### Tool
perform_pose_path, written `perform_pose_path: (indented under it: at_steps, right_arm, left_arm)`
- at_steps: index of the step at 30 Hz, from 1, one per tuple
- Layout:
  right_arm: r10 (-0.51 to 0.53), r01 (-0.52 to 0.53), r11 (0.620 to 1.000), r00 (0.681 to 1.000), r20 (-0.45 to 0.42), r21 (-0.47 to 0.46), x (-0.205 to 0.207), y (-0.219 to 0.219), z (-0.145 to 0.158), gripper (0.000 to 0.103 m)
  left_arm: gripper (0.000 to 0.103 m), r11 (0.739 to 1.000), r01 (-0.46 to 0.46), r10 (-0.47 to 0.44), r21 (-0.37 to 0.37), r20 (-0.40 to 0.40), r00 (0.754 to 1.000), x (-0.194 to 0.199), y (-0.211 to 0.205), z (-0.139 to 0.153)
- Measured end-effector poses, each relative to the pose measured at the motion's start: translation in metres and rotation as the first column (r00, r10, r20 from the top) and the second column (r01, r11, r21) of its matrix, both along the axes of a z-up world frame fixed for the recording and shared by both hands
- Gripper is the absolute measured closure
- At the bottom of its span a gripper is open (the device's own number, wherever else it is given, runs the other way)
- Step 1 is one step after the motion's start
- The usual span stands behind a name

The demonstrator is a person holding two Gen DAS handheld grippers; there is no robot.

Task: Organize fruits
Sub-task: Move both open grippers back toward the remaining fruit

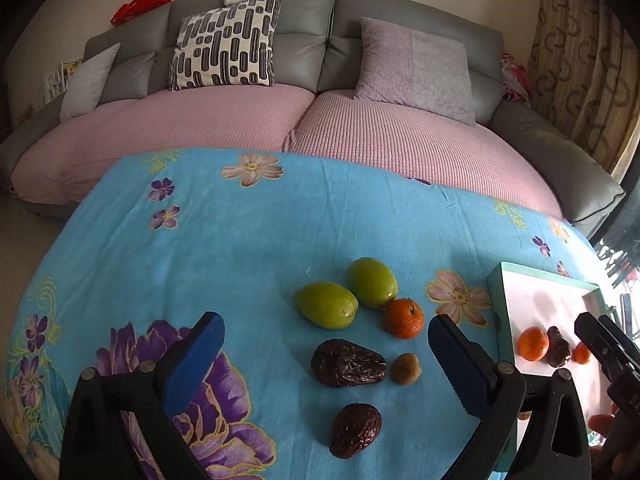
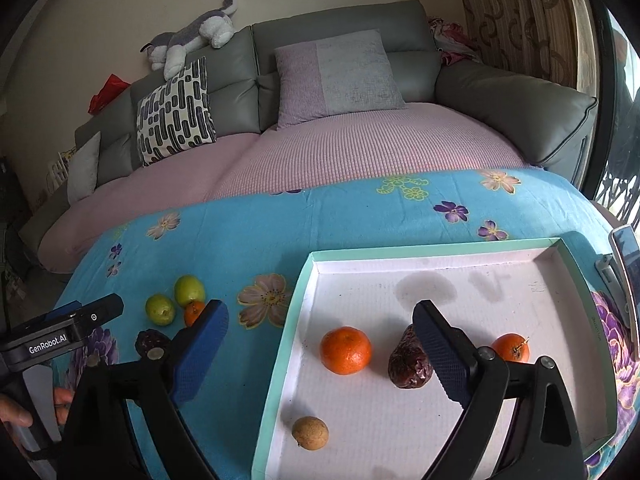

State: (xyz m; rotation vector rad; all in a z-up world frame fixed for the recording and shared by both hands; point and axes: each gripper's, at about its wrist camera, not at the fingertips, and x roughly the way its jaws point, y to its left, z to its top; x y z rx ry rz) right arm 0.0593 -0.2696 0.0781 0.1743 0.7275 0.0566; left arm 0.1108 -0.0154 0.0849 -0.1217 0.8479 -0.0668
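On the blue floral cloth (image 1: pixel 240 240) lie two green fruits (image 1: pixel 326 305) (image 1: pixel 373 282), a small orange (image 1: pixel 404 318), two dark wrinkled dates (image 1: pixel 348 363) (image 1: pixel 355 430) and a small brown longan (image 1: pixel 405 368). My left gripper (image 1: pixel 320 356) hovers open above these, nothing between its fingers. A white tray with a mint rim (image 2: pixel 304 312) sits to the right, holding a large orange (image 2: pixel 345 350), a date (image 2: pixel 408 362), a small orange (image 2: pixel 510 347) and a longan (image 2: pixel 310 433). My right gripper (image 2: pixel 320 350) hangs open over the tray's left edge, empty.
A grey sofa (image 2: pixel 340 32) with pink seat covers and several cushions runs behind the table. A phone on a stand (image 2: pixel 624 256) is at the table's right edge. A hand (image 2: pixel 24 408) holds the left gripper's body (image 2: pixel 60 332) at the lower left.
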Motion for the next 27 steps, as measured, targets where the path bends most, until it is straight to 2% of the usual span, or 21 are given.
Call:
perform_pose_path:
  at_steps: [3, 5, 9, 13, 17, 20, 22, 24, 27]
  right_arm:
    - [0.07, -0.07, 0.996, 0.998, 0.001, -0.062, 0.005, 0.027, 0.004, 0.009]
    - [0.111, -0.112, 0.991, 0.994, -0.019, -0.071, 0.013, 0.042, 0.005, 0.009]
    - [0.157, -0.16, 0.984, 0.986, -0.05, -0.076, 0.031, 0.064, 0.001, 0.009]
    - [0.165, -0.173, 0.98, 0.983, -0.086, -0.101, 0.05, 0.079, -0.004, 0.009]
    - [0.211, -0.224, 0.969, 0.971, -0.116, -0.106, 0.06, 0.091, -0.012, 0.009]
    - [0.205, -0.218, 0.972, 0.97, -0.134, -0.091, 0.06, 0.09, -0.015, 0.009]
    - [0.181, -0.193, 0.978, 0.975, -0.131, -0.082, 0.06, 0.085, -0.008, 0.009]
    - [0.154, -0.164, 0.983, 0.98, -0.123, -0.077, 0.06, 0.08, 0.004, 0.009]
    - [0.133, -0.145, 0.983, 0.986, -0.105, -0.115, 0.061, 0.075, 0.03, 0.009]
  left_arm:
    - [0.0, 0.999, -0.007, 0.007, -0.044, 0.007, 1.0, 0.01, 0.007, 0.002]
    - [0.0, 0.998, -0.018, 0.019, -0.066, 0.013, 1.0, 0.019, 0.012, 0.001]
    - [0.0, 0.999, -0.019, 0.02, -0.049, 0.023, 1.0, 0.034, 0.021, 0.004]
    - [0.0, 0.99, -0.006, 0.007, -0.143, 0.005, 1.0, 0.048, 0.033, 0.002]
    - [0.0, 0.99, -0.055, 0.056, -0.128, -0.001, 0.998, 0.053, 0.045, -0.004]
    - [0.001, 0.991, -0.084, 0.082, -0.103, -0.028, 0.996, 0.055, 0.051, -0.015]
    - [0.001, 0.99, -0.079, 0.074, -0.115, -0.05, 0.996, 0.055, 0.054, -0.021]
    - [0.001, 0.988, -0.069, 0.06, -0.135, -0.07, 0.996, 0.054, 0.056, -0.025]
    - [0.001, 0.992, -0.061, 0.053, -0.114, -0.07, 0.996, 0.049, 0.058, -0.024]
